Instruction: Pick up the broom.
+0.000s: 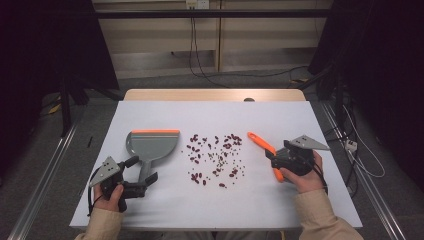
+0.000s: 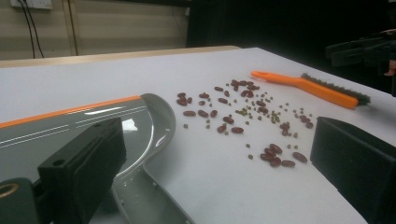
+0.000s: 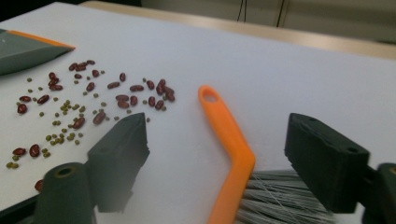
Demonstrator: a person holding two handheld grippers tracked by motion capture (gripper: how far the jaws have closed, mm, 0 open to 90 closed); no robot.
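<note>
While the high view hides its bristles, the right gripper (image 3: 215, 163) view shows jaws spread astride the orange brush (image 3: 229, 140); the left gripper (image 2: 219, 172), jaws apart, straddles the dustpan (image 2: 93, 126) handle beside scattered beans (image 1: 216, 159).

No readable text, label, brand, number or sign anywhere. Dustpan (image 1: 152, 144) plain grey with orange edge strip, unmarked. Brush (image 1: 262, 145) handle plain orange, unmarked. Wall socket plate (image 1: 197, 4) at back too small to read.
</note>
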